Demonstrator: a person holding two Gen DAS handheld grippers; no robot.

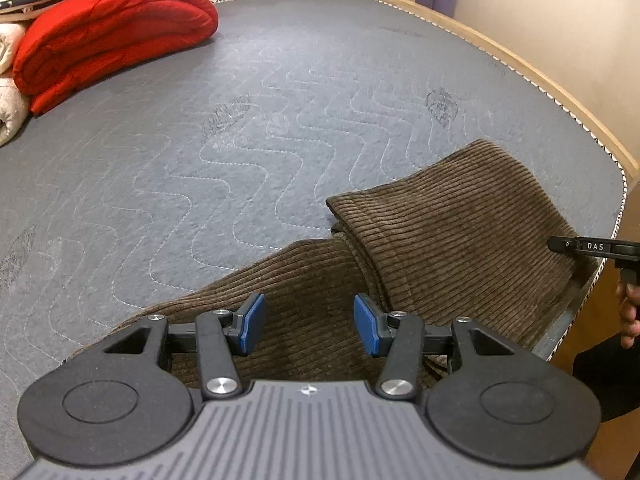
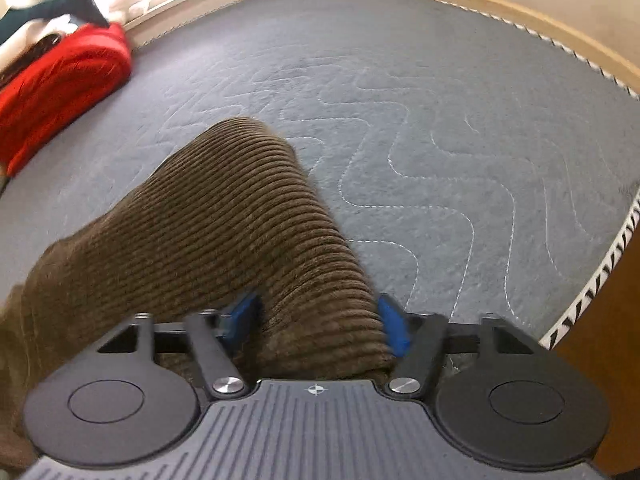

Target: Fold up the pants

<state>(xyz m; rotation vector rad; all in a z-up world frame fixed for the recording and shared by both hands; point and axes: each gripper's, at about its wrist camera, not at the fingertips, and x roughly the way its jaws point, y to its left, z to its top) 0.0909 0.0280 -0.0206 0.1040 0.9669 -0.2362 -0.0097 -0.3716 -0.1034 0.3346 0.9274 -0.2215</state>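
Left gripper [image 1: 310, 322]: jaws stand apart over the brown corduroy pants [image 1: 440, 240], pads clear of the cloth, nothing held. The pants lie on the grey quilted bed [image 1: 240, 140], at its near edge, far from the red blanket [image 1: 112, 36] at the head end. One leg is doubled over, its hem just beyond the gripper. At the right edge of this view a black tool arm sits beside the pants, a hand [image 1: 628, 312] below it.

Right gripper [image 2: 316, 324]: jaws part-way apart with a thick roll of the pants [image 2: 224, 216] between them. The picture is blurred; whether the pads bite the cloth cannot be told. The roll runs from the gripper toward the red blanket [image 2: 60, 88].

Judgement: the step in hand is taking hold for the next fold. To do it well, the right gripper should close on all layers, not the top one only. The left should come down on the doubled edge, then both should lift together and lay the cloth flat, edges matched.
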